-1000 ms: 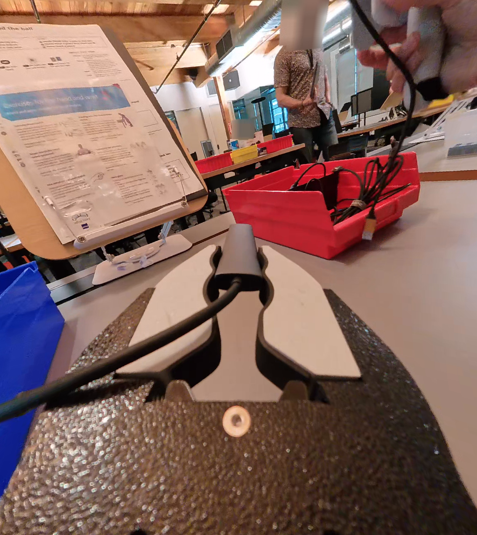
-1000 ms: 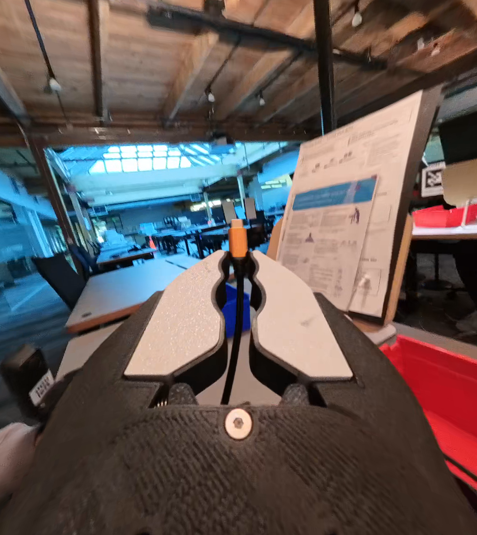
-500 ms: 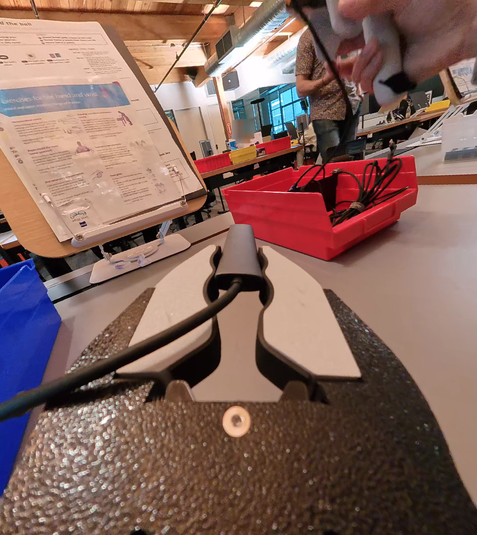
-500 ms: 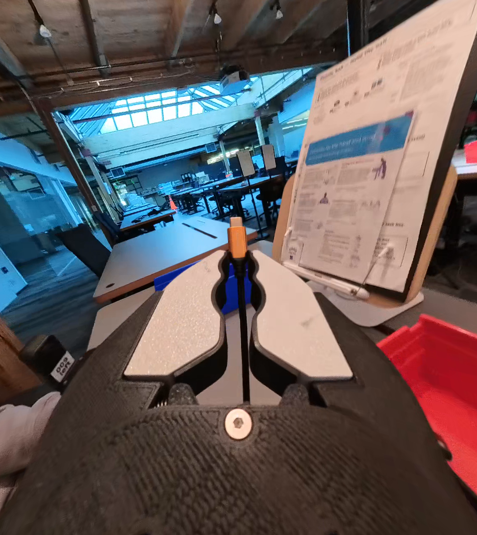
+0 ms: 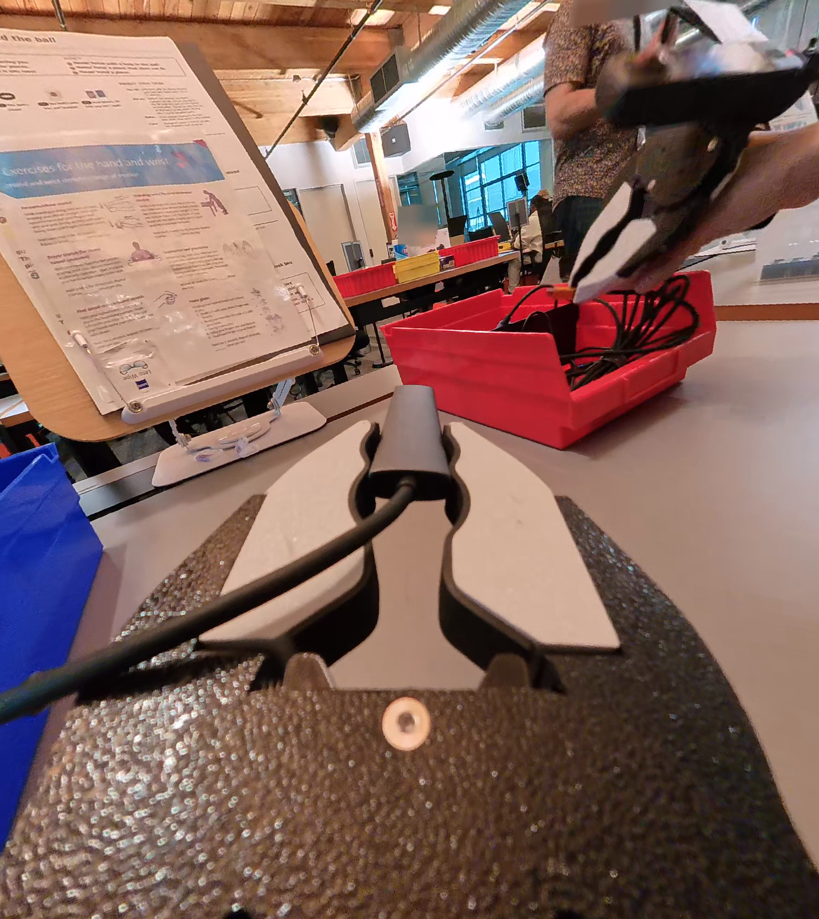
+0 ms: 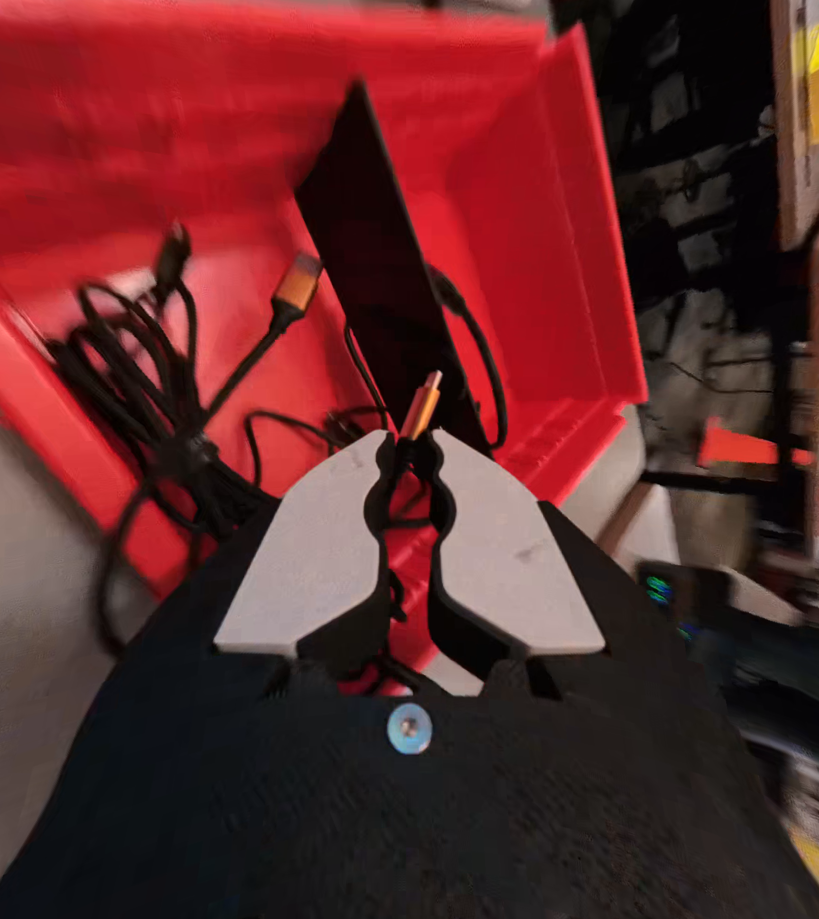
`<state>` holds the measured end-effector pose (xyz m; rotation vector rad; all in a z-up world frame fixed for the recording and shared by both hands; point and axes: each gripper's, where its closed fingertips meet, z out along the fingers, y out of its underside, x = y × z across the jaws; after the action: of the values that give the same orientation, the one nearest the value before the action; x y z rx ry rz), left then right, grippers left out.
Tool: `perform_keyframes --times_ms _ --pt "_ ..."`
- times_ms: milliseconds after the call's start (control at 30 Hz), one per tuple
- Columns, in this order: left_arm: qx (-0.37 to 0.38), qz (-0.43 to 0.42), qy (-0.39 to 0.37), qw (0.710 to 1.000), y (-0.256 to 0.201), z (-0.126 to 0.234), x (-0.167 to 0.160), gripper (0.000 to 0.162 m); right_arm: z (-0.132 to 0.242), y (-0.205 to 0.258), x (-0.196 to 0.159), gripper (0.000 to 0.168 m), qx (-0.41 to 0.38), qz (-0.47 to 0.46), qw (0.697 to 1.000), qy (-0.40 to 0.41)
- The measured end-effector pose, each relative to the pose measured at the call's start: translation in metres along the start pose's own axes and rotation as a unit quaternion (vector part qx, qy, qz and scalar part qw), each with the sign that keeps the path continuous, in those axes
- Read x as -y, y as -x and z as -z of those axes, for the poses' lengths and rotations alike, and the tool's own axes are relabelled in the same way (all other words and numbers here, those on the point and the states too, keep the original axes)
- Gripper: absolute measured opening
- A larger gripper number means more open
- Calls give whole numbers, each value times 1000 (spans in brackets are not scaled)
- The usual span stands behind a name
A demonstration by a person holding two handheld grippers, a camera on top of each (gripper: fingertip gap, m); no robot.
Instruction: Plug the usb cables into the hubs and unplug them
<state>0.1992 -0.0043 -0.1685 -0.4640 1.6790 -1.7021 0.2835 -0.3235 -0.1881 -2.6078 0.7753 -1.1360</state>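
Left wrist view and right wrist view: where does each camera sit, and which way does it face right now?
Left wrist view: sits on the left gripper, looks level across the table; own fingers clamp the dark hub; the right gripper is far off.
Right wrist view: sits on the right gripper, tilted down into the red bin; fingers grip the orange plug.
Shared: red bin, orange plug.

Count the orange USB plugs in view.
2. One orange plug sticks out of the right tongs over the red bin; another lies inside the bin left of the black divider. Others may be hidden.
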Motion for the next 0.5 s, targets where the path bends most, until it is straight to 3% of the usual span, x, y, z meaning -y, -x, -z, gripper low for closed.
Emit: perform_keyframes --times_ms 33,100,300,367,433,500 --pt "0 0 0 1000 0 0 0 23 -3 -3 -8 17 -22 27 999 32" --pt "0 0 -2 1000 0 0 0 23 -2 -8 -11 29 -43 34 997 48" --pt "-23 1 -1 1000 -5 0 1 23 47 -15 43 75 -34 -146 983 -107" --pt "-65 13 -16 998 -16 0 4 23 75 36 91 74 114 -153 955 -226" --pt "-152 59 -54 985 -36 5 16 23 116 104 129 70 281 -110 892 -336" --pt "-235 94 -90 963 -55 15 29 23 137 147 144 71 354 -85 852 -376"
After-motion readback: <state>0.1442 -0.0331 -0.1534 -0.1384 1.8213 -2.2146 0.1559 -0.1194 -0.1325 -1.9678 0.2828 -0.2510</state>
